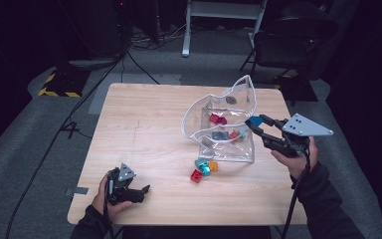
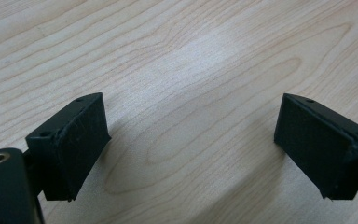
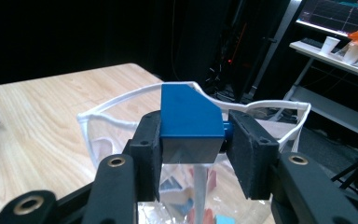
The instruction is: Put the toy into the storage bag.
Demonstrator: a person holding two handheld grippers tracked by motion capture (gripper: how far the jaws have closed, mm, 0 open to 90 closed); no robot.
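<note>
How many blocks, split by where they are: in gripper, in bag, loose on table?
In the right gripper: 1, a blue block
In the clear bag: at least 5, partly overlapping
Loose on the table: 4, in a cluster
Total: about 10

The table [image 1: 144, 134] is lit evenly from above in the high view, while the surrounding room is left nearly black. Detail there is softened throughout. In the left gripper view the wood is washed with pale glare at the centre, and soft shadows are cast beneath the pads [image 2: 74, 140]. In the right gripper view the block [image 3: 189, 119] is rendered sharply; the background is darkened, and the nearest gripper parts are blurred.
</note>
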